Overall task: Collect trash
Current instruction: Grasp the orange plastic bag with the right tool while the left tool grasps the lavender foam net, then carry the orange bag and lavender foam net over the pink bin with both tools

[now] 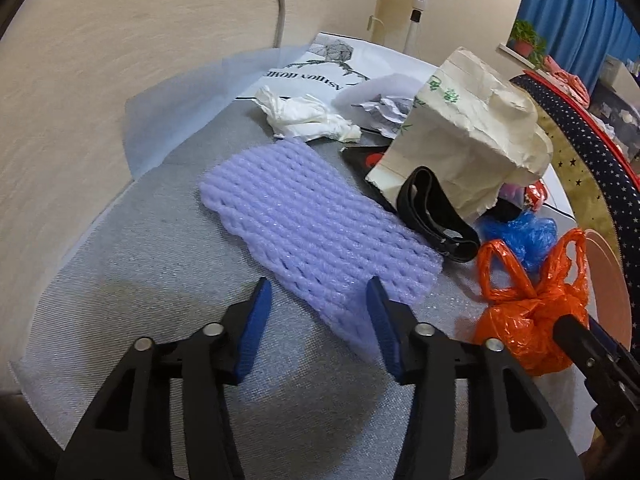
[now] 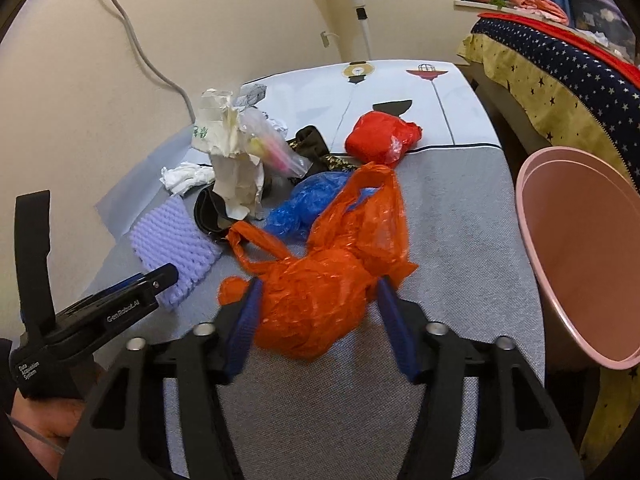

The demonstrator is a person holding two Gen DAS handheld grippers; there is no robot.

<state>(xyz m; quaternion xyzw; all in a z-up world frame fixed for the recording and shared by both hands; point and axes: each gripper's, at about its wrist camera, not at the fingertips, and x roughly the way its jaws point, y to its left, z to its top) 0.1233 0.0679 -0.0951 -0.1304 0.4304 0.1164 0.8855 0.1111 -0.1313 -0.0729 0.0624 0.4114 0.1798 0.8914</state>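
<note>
A purple foam net (image 1: 304, 220) lies flat on the grey cloth (image 1: 140, 280). My left gripper (image 1: 319, 280) is open and straddles the net's near end; its left pad stands clear of the foam. A crumpled orange plastic bag (image 2: 320, 292) lies on the cloth, and my right gripper (image 2: 320, 280) is shut on its bulk, with folds spilling past both pads. In the right wrist view the left gripper (image 2: 160, 276) reaches in beside the purple net (image 2: 172, 240). The orange bag (image 1: 520, 320) also shows in the left wrist view.
Behind lie a torn paper bag (image 1: 472, 128), white tissue (image 1: 308, 116), a black strap (image 1: 436, 216), blue plastic (image 2: 312, 200) and a red bag (image 2: 380, 136). A pink bin (image 2: 532, 200) stands at the table's right edge. A fan stand (image 2: 360, 12) and wall are behind.
</note>
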